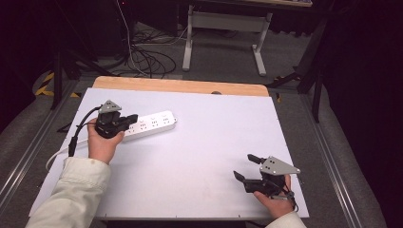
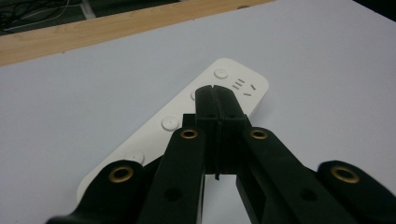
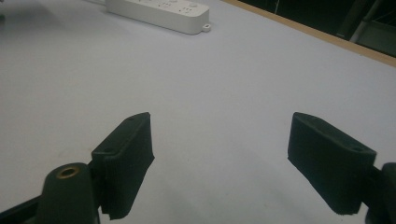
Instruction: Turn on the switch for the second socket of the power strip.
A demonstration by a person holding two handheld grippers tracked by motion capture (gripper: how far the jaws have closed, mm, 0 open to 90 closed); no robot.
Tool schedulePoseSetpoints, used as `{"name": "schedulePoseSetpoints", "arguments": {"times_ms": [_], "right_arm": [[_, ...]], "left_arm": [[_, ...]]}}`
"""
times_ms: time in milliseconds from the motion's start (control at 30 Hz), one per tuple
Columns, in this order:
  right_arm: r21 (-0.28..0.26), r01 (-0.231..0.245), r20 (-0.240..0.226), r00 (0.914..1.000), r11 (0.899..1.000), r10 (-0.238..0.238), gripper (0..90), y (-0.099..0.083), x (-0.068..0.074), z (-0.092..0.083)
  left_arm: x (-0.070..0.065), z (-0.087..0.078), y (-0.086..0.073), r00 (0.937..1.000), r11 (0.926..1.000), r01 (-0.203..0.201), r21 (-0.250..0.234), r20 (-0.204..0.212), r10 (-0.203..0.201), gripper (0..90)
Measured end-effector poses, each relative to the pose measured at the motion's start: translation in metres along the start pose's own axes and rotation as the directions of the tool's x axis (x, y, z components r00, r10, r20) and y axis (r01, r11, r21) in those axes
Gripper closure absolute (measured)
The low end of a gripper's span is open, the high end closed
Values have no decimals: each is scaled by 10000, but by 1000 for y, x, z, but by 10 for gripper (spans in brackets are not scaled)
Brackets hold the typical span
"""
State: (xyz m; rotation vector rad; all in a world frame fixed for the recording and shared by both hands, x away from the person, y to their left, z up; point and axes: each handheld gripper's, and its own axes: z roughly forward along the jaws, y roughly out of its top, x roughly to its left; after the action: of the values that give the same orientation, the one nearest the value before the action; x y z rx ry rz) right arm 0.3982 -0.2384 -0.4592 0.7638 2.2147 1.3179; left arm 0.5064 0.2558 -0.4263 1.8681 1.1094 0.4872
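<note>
High view: white power strip (image 1: 148, 124) lying flat on the pale sheet covering the table (image 1: 199, 156), toward the far left, long axis running left to right with a slight tilt. Left gripper (image 1: 132, 117) held over the strip's near-left end, black jaws pressed together, tips above its top face; contact impossible to judge from here. Right gripper (image 1: 244, 166) low at the near right, well apart from the strip, jaws spread wide with nothing between them. Bare wooden edge (image 1: 180, 85) along the far side of the table.

Left gripper view: jaws shut flat against each other, matte black, brass-coloured rivets at the joints. Power strip (image 2: 219, 79) directly beneath and ahead of the tips, smooth white plastic, rounded corners, round buttons and slotted sockets on top.

Right gripper view: two blocky black pads (image 3: 126, 154) standing far apart over the matte sheet. Power strip (image 3: 159, 11) far off at the top left, a small lug at its end.
</note>
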Motion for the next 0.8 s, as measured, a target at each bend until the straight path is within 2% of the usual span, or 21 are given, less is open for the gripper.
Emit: {"name": "schedulePoseSetpoints", "arguments": {"times_ms": [267,467,633,733,800], "right_arm": [[42,-15,-21,10000,10000,16,226,0,0,1],[33,-8,-46,10000,10000,8,229,-1,0,1],[65,27,-28,10000,10000,-27,229,-1,0,1],[66,38,-43,10000,10000,-37,229,-1,0,2],[85,11,-37,10000,10000,-10,230,-1,0,1]], "left_arm": [[6,17,-4,9999,10000,-66,10,-117,66,898],[10,30,-7,9980,9986,-503,141,-386,508,898],[12,37,-8,9989,9993,-283,236,-371,292,898],[13,39,-9,9998,9997,-106,213,-135,109,898],[14,41,-9,9998,9996,-52,278,-200,57,898]]}}
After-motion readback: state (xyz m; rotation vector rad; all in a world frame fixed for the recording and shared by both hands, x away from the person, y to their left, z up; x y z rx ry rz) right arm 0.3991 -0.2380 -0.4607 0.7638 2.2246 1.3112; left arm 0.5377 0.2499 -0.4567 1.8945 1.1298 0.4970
